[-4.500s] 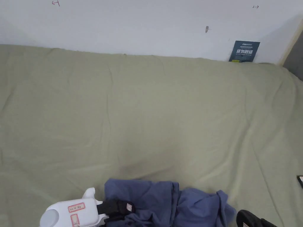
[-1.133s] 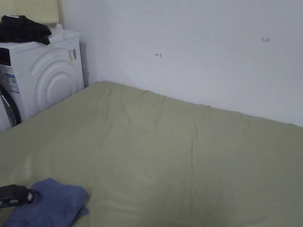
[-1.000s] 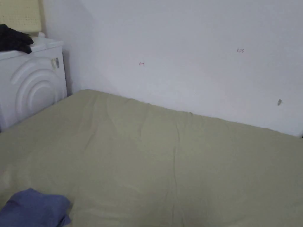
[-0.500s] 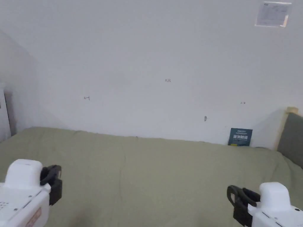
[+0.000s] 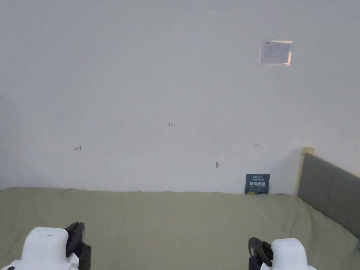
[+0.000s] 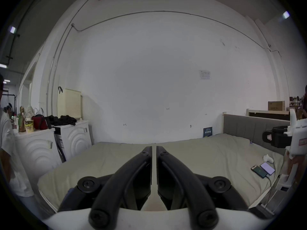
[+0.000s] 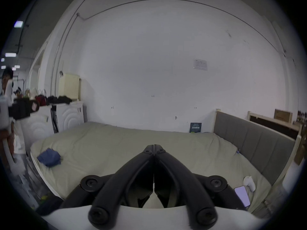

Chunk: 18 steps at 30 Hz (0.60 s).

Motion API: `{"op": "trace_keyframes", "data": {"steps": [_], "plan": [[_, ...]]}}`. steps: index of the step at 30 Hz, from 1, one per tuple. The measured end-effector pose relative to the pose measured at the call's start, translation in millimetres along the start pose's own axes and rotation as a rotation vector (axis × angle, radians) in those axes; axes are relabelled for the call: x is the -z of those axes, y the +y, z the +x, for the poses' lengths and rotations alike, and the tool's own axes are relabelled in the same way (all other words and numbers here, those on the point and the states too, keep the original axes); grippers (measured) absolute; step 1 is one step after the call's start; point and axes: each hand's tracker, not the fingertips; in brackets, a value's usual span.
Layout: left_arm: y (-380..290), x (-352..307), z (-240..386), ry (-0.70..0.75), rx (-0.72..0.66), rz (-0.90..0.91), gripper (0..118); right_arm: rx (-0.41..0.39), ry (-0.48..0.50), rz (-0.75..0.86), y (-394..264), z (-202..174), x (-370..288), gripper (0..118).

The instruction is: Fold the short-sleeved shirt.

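The blue short-sleeved shirt (image 7: 49, 157) lies as a small folded bundle near the left corner of the green bed (image 7: 116, 144) in the right gripper view. My left gripper (image 6: 154, 148) is held above the bed, jaws nearly together with nothing between them. My right gripper (image 7: 154, 146) is also raised over the bed, jaws shut and empty. In the head view the left gripper (image 5: 77, 239) and right gripper (image 5: 258, 250) sit at the bottom edge, well apart. Both are far from the shirt.
Two white washing machines (image 6: 73, 142) stand left of the bed, with dark clothes on top. A grey headboard (image 7: 254, 142) bounds the right side. Two phones (image 6: 263, 169) and a white object (image 6: 268, 159) lie by it. A person (image 6: 6, 142) stands at far left.
The head camera has swung up from the bed to the wall. The left gripper, earlier at the crumpled shirt, has let go; the shirt now lies folded at the left and both grippers are raised.
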Motion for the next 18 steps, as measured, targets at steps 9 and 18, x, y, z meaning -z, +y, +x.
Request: {"op": "trace_keyframes", "data": {"steps": [9,18], "plan": [[5.4,3.3,-3.4,-0.004,-0.024,0.009,3,-0.001,-0.004,0.024,13.2,-4.1,-4.5,0],[2.1,3.8,-8.9,-0.007,-0.030,0.003,34,-0.001,-0.009,0.030,14.7,-6.8,-5.2,27]]}}
